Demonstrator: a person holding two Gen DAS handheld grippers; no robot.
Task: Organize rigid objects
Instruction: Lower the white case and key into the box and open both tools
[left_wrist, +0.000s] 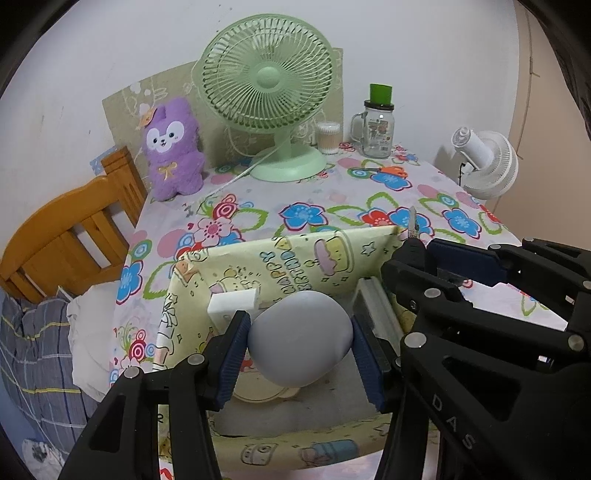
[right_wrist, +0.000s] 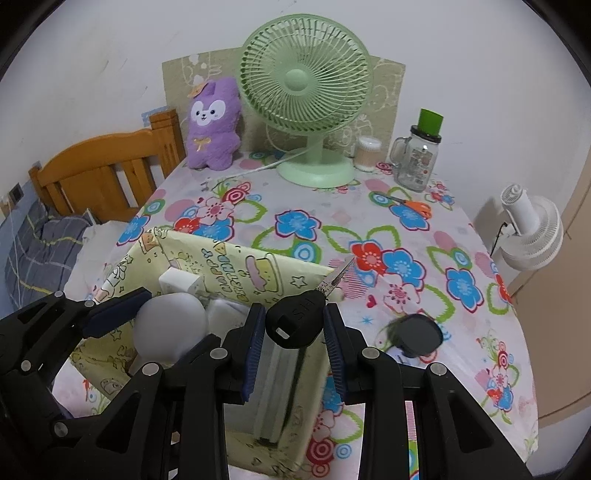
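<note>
Smooth egg-shaped grey object (left_wrist: 300, 338), ribbed fingers (left_wrist: 233, 358)

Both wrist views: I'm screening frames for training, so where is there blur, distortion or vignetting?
Left wrist view: dark fisheye corners, bowed edges, held grey egg-shaped object reasonably sharp. Right wrist view: same vignetting; that object looks soft, the black key clearer, its blade slightly blurred.
</note>
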